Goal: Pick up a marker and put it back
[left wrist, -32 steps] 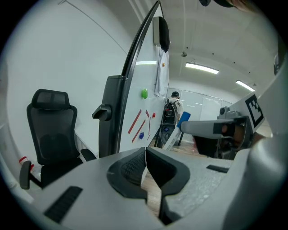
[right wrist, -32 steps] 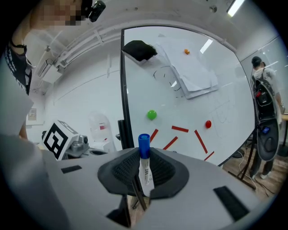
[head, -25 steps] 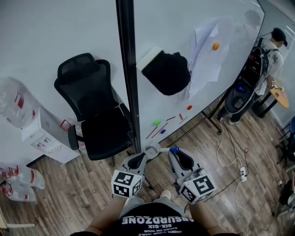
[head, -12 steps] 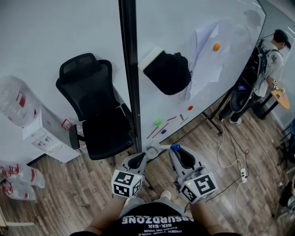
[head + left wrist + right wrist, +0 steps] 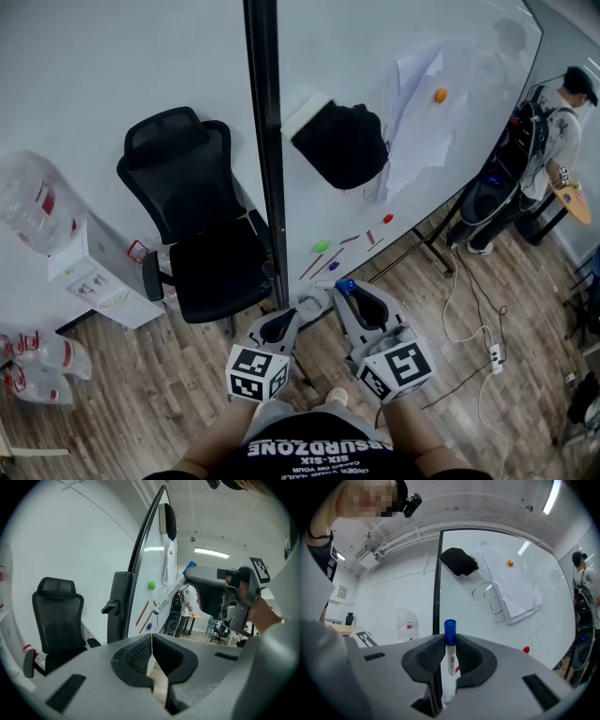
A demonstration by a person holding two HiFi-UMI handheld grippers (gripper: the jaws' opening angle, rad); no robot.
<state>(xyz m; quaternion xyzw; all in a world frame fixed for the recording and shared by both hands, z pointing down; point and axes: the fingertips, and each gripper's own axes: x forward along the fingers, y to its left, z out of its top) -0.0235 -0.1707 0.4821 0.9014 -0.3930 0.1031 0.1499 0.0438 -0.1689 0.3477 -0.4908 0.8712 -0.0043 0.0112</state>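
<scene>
My right gripper point(image 5: 346, 290) is shut on a white marker with a blue cap point(image 5: 450, 651), which stands upright between the pads, cap end up. The marker's blue cap point(image 5: 345, 284) points at the lower edge of the whiteboard point(image 5: 469, 56). In the left gripper view the same marker point(image 5: 169, 597) sticks out of the right gripper toward the board. My left gripper point(image 5: 298, 315) sits just left of the right one, shut with nothing in it point(image 5: 152, 641). Several more markers point(image 5: 323, 265) cling low on the board beside a green magnet point(image 5: 321, 248).
A black post point(image 5: 263, 141) edges the board, with a black office chair point(image 5: 199, 246) to its left. A black cloth point(image 5: 339, 145) and paper sheets point(image 5: 412, 112) hang on the board. A person point(image 5: 555, 117) stands far right. Cables point(image 5: 469, 309) run over the wood floor.
The right gripper has risen and shifted left toward the whiteboard, still holding the marker. The left gripper has stayed where it was.
</scene>
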